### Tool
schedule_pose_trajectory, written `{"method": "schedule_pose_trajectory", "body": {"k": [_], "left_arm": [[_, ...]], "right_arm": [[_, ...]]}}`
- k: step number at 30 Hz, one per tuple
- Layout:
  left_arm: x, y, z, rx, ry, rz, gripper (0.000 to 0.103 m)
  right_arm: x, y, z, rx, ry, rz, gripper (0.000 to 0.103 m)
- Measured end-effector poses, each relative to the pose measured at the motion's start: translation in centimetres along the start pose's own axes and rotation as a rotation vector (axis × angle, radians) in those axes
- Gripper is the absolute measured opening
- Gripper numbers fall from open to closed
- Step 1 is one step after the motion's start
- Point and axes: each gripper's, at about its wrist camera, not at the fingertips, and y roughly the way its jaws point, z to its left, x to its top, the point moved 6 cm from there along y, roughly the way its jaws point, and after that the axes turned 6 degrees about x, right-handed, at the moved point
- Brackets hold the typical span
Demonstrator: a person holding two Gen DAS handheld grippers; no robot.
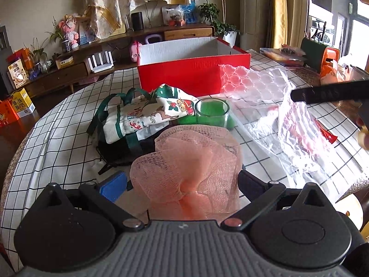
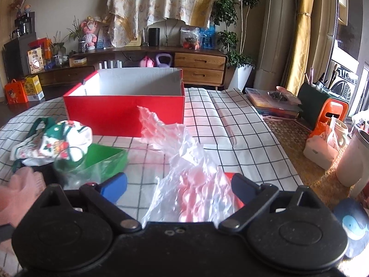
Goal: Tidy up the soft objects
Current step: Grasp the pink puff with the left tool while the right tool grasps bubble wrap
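My left gripper (image 1: 182, 184) stands wide, with a pink mesh bath puff (image 1: 193, 168) bulging between its fingers; whether they press it is unclear. My right gripper (image 2: 180, 184) is also wide, with a sheet of clear bubble wrap (image 2: 184, 161) between its fingers. The wrap also shows in the left wrist view (image 1: 265, 101), draped over the table. An open red box (image 1: 196, 69) with a white inside stands at the back of the table, also in the right wrist view (image 2: 124, 106). A Christmas-print cloth bag (image 1: 147, 113) lies left of centre.
A glass cup (image 1: 212, 110) stands in front of a green box (image 2: 103, 159) beside the cloth bag. The checked tablecloth (image 1: 57, 143) covers a round table. Boxes, an orange holder (image 2: 332, 113) and cups crowd the right side. A wooden sideboard stands behind.
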Motion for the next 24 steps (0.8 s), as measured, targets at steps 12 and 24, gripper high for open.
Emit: {"method": "schedule_pose_trajectory", "body": {"k": [12,24], "left_arm": [[-0.4,3.0,-0.6,0.002,0.032,0.042,0.102],[-0.5,4.0,-1.2,-0.024,0.038,0.057,0.069]], "right_arm": [[0.1,7.5,-1.5,-0.047,-0.051,0.126,0.077],[-0.4,7.7,-2.3,-0.051,-0.036,0.145,0.037]]}}
